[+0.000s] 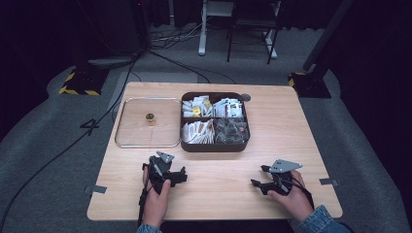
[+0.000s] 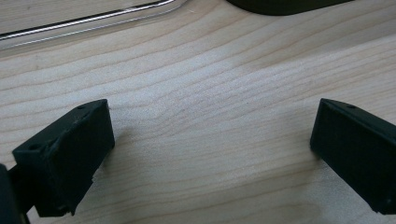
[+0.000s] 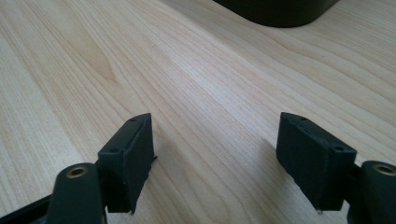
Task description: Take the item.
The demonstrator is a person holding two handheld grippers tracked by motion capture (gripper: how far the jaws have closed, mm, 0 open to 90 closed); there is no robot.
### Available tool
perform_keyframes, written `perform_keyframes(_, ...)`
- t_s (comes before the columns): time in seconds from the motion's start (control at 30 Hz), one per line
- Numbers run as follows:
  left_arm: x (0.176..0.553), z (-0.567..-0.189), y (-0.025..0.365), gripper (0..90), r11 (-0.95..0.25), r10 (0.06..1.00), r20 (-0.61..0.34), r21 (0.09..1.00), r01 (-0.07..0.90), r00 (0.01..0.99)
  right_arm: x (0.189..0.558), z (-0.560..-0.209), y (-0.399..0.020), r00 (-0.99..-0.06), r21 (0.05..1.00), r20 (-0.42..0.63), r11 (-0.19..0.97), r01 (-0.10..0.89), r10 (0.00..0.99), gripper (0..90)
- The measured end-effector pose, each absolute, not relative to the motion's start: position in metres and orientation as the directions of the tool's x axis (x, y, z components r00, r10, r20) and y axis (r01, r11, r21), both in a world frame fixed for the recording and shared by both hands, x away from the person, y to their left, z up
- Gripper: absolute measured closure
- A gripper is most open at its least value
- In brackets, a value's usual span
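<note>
Step in hand: both grippers are resting low on the bench in the lower part of the frame, holding nothing; by my reading the work is only starting, with a reach toward the box or the lid to come.
Left gripper: its jaws are standing wide apart over bare wood in the left gripper view, empty.
Right gripper: its jaws are likewise spread and empty.
Compartment box: it is sitting at the centre of the frame, dark, four sections filled with packets, uncovered.
Clear lid: it is lying flat just left of the box, its small brass knob pointing up.
Next move: probably the left gripper is going to travel up the frame to the knob, closing on it squarely so the lid lifts level.
</note>
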State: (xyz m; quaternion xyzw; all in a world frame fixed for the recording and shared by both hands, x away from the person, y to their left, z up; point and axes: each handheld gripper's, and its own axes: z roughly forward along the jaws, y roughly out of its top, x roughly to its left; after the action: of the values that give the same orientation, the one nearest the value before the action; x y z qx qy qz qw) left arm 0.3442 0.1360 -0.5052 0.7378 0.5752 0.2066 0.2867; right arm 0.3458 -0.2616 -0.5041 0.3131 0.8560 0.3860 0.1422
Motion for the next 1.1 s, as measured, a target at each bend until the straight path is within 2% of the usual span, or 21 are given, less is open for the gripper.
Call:
perform_keyframes(0.5,0.345,-0.505,0.137,0.0,-0.181,0.964,-0.027,0.658,0.731,0.263,0.346,-0.504,-0.262,-0.763,0.749,-0.003,0.507,0.426,0.646,28.3)
perform_keyframes(0.67,0.345,-0.505,0.137,0.0,-0.183,0.964,-0.027,0.659,0.729,0.266,0.344,-0.504,-0.262,-0.772,0.753,-0.003,0.509,0.417,0.636,35.0)
perform_keyframes(0.73,0.345,-0.505,0.137,0.0,-0.185,0.963,-0.025,0.660,0.728,0.268,0.345,-0.503,-0.263,-0.766,0.754,0.008,0.500,0.427,0.642,41.6)
perform_keyframes(0.9,0.346,-0.505,0.137,0.0,-0.188,0.962,-0.025,0.662,0.726,0.272,0.352,-0.493,-0.264,-0.759,0.752,0.035,0.484,0.449,0.650,43.6)
perform_keyframes(1.1,0.346,-0.505,0.137,0.0,-0.190,0.962,-0.024,0.661,0.726,0.273,0.363,-0.474,-0.256,-0.771,0.763,0.025,0.486,0.426,0.637,46.6)
